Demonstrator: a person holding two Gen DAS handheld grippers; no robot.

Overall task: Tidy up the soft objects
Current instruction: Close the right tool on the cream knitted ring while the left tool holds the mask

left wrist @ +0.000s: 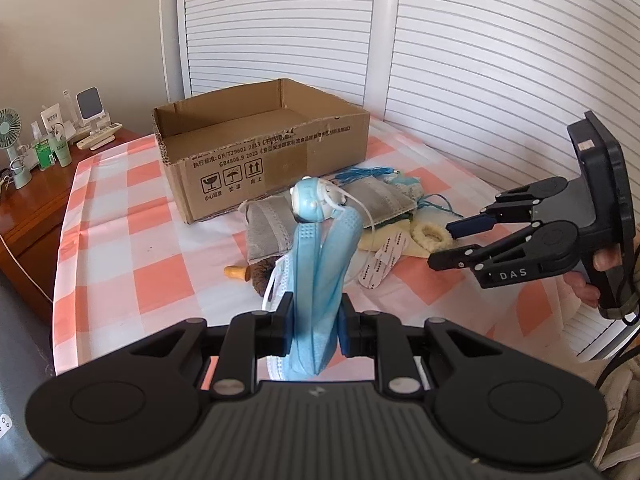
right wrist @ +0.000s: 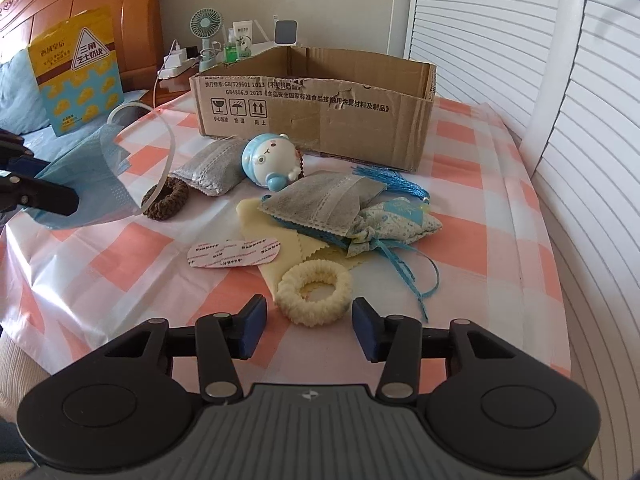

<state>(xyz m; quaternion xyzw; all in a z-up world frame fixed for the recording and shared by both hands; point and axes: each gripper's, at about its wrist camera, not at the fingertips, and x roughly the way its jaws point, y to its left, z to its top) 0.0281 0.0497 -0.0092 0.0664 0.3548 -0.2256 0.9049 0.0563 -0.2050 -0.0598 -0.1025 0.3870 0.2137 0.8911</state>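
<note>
Blue mask (left wrist: 320, 276) in left claw (left wrist: 314, 326).

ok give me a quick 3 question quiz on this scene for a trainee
1. True or false: the left gripper is shut on a blue face mask.
2. Which item lies nearest the open right gripper? A) brown scrunchie B) cream scrunchie C) blue round toy
3. Fill in: the cardboard box stands on a pink and white checked ____.

Key: 1 true; 2 B; 3 cloth.
</note>
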